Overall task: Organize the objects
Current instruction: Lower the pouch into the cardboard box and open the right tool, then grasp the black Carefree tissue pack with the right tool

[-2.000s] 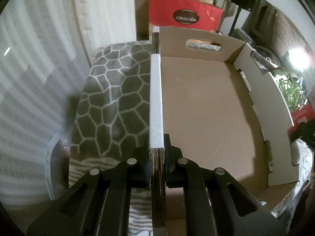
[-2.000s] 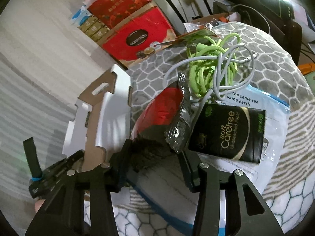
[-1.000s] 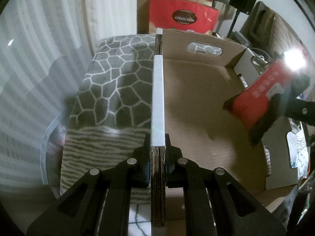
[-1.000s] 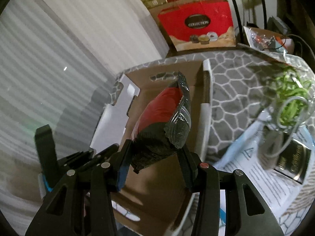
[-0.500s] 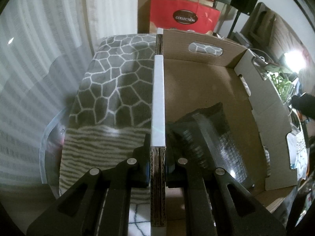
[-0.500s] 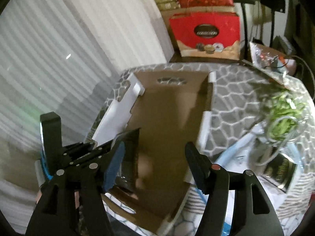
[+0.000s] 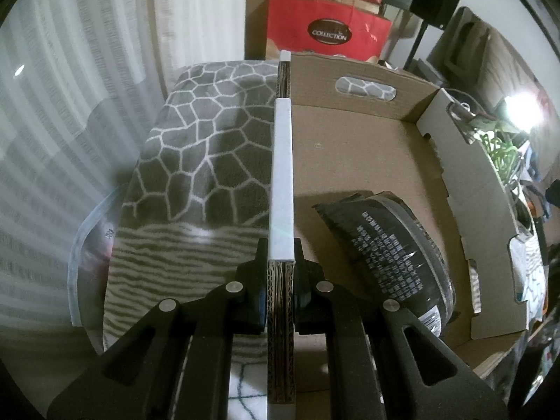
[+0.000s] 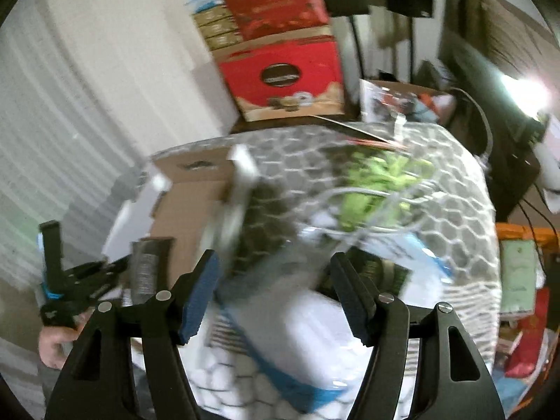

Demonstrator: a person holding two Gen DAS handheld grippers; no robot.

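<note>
My left gripper point(image 7: 281, 276) is shut on the left wall of the cardboard box point(image 7: 282, 182). A dark snack packet point(image 7: 388, 241) lies on the box floor, printed back side up, at the near right. My right gripper point(image 8: 276, 290) is open and empty, above the table right of the box point(image 8: 190, 210). That view is blurred by motion. The packet shows there as a dark strip point(image 8: 143, 269) in the box. Green and white cables point(image 8: 371, 182) and a dark tissue pack point(image 8: 381, 273) lie beyond the right gripper.
A grey patterned cloth point(image 7: 203, 147) covers the table. A white and blue plastic bag point(image 8: 297, 336) lies under the right gripper. Red gift boxes point(image 8: 287, 77) stand behind the table. The left gripper and hand point(image 8: 66, 294) show at the box's left side.
The right gripper carried the red snack packet over the box, let it go inside, and has swung back right over the table. The left gripper has kept its hold on the box wall.
</note>
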